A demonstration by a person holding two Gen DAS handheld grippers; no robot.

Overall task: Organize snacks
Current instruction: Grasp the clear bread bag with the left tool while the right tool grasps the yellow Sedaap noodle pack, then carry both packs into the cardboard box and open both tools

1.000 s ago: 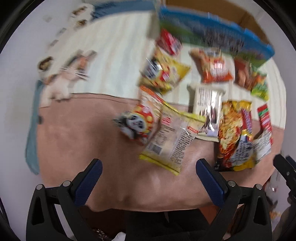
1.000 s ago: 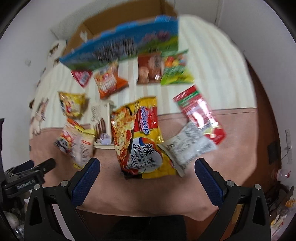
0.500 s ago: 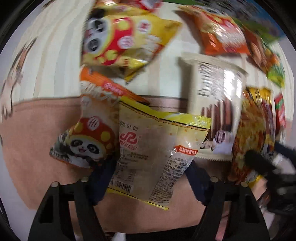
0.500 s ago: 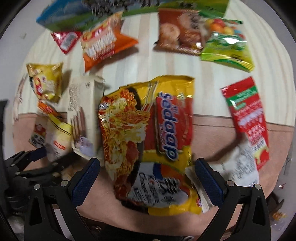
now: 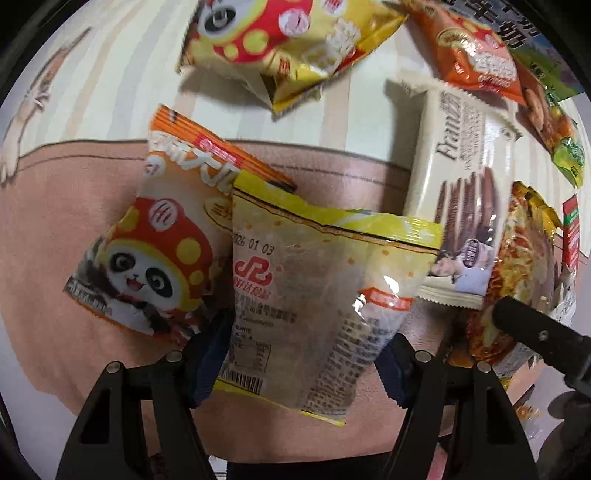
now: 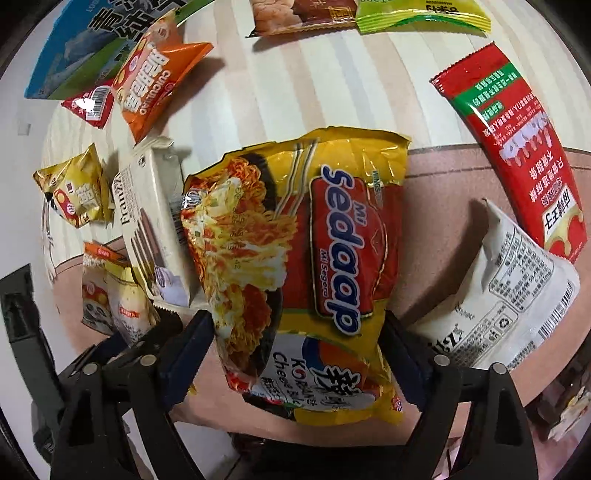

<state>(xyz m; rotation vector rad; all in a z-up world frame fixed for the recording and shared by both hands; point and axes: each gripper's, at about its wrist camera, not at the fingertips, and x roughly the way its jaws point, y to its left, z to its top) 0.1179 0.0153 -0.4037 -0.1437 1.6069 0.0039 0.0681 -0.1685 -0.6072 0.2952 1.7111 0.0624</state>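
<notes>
In the left wrist view my left gripper has its fingers on both sides of a yellow-edged clear snack packet, closing on its lower end. A panda packet lies under its left side. In the right wrist view my right gripper straddles a yellow Sedaap noodle packet, pads touching both of its sides. A cream Franzzi wafer pack lies between the two packets and also shows in the left wrist view. The left gripper shows at the lower left of the right wrist view.
A white packet and a red sauce sachet lie right of the noodles. Orange, brown, green and yellow packets lie farther back by a blue-green carton. Snacks rest on a striped and pink cloth.
Both grippers have moved down and forward onto their packets. The left fingers have narrowed around the yellow-edged packet and the right fingers around the noodle packet.
</notes>
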